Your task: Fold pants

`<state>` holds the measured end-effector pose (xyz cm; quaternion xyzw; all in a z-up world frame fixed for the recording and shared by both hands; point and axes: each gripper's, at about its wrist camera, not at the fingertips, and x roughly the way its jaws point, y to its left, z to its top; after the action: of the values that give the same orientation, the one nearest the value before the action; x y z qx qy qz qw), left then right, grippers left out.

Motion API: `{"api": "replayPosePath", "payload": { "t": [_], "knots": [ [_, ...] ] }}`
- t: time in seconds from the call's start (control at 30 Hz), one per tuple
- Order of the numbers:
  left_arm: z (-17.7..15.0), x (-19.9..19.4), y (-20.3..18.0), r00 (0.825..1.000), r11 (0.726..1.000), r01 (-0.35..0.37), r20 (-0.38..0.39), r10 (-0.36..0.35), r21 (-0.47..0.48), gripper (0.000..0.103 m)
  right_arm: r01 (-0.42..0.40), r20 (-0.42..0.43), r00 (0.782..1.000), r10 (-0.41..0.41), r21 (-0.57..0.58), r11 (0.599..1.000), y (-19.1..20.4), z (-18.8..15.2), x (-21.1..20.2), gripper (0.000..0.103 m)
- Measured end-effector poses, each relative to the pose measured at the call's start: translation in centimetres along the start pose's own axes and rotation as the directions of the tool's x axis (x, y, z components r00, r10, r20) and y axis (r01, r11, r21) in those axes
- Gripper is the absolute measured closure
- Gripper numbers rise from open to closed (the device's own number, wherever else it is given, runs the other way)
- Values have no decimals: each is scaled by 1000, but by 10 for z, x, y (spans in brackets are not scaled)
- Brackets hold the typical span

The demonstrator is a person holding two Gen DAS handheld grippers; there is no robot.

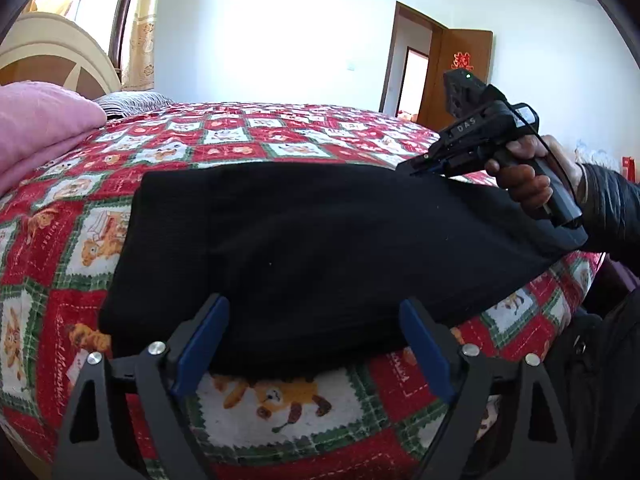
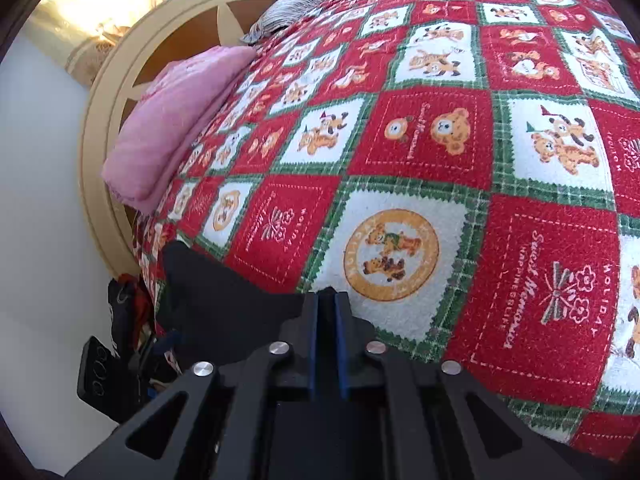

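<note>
bed (image 1: 304, 128): covered by a red, white and green patchwork blanket (image 2: 440, 152) with bear prints; pale headboard (image 2: 120, 92) at the far end. pants (image 1: 312, 240): black, folded into a broad slab lying across the blanket near its front edge, one end drawn up toward the right. pillow (image 2: 168, 120): pink, against the headboard, well apart from the pants. right hand (image 1: 524, 172): wrapped round a pistol-style handle, sleeve dark, tool tilted downward over the raised end of the pants. right gripper (image 2: 327, 300): jaws clenched, blue pads together with only a thin slit between; black cloth lies at their left side and beneath, whether any is pinched cannot be told. left gripper (image 1: 314, 320): jaws released and spread wide, the near edge of the pants lying between the blue fingers (image 1: 204, 332), pads not pressing it.
</note>
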<state>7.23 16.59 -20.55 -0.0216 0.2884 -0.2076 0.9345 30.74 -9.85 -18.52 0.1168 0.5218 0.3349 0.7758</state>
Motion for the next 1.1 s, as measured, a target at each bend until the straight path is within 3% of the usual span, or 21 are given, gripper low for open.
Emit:
{"api": "replayPosePath", "payload": {
  "t": [0.1,0.17,0.3,0.33,0.43,0.53,0.63,0.7,0.8,0.9,0.97,1.1],
  "knots": [
    [1,1,-2,1000,1000,-5,1,5,-3,11,35,46,998,-33,-43,998,8,2,-6,99],
    [1,1,-3,1000,1000,-13,-3,13,0,11,108,36,994,-106,-60,992,3,3,2,99],
    [6,0,-5,999,1000,-26,-19,26,0,11,67,41,997,-65,-48,997,-5,-1,1,97],
    [7,-2,-5,999,1000,-27,-21,27,-6,11,74,40,997,-72,-49,996,-5,-3,-5,91],
    [12,-9,-3,1000,999,-29,2,29,-32,11,77,88,993,-73,-43,996,-16,-15,-52,70],
    [19,-13,-4,998,998,-50,30,51,-39,11,134,155,979,-134,9,991,-49,-39,-129,69],
    [21,-12,-5,996,997,-75,41,77,-31,10,255,230,933,-276,119,960,-99,-78,-222,67],
    [22,-9,-3,994,994,-100,40,101,-35,8,359,276,869,-411,220,907,-134,-112,-290,65],
    [24,-8,1,992,992,-117,34,119,-49,7,453,293,772,-564,370,811,-178,-160,-372,61],
    [29,-4,3,990,990,-134,25,135,-54,7,490,256,711,-654,487,723,-219,-201,-430,58],
    [30,-2,3,988,987,-150,22,152,-51,5,491,236,696,-679,534,689,-241,-219,-450,58],
    [32,8,6,981,980,-191,-4,191,-53,4,421,224,724,-653,606,675,-284,-246,-464,58]
  ]
}}
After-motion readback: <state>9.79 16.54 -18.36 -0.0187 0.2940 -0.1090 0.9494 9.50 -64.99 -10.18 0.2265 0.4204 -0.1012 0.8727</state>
